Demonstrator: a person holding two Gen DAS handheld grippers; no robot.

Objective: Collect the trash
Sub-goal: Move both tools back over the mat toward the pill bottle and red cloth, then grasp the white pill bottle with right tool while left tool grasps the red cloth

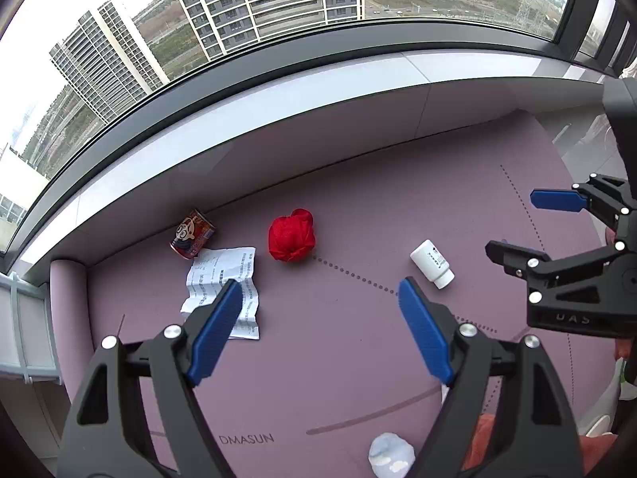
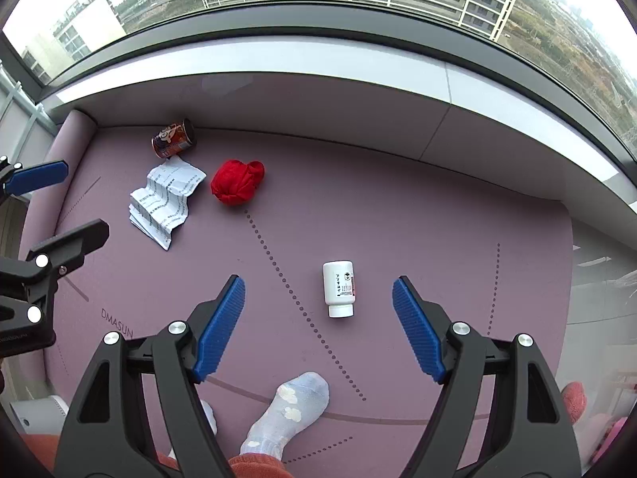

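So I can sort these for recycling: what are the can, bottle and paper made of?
Can: likely metal, glossy printed wrap. Bottle: seemingly white plastic, smooth, with a label. Paper: thin printed sheet, sharply creased.

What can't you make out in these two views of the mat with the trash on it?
- Paper sheet: left wrist view, lower corner hidden behind a left gripper finger; print too small in both.
- White bottle label: too small.
- Trash container: in neither view.
- Person: only a socked foot, cut by the bottom edge.
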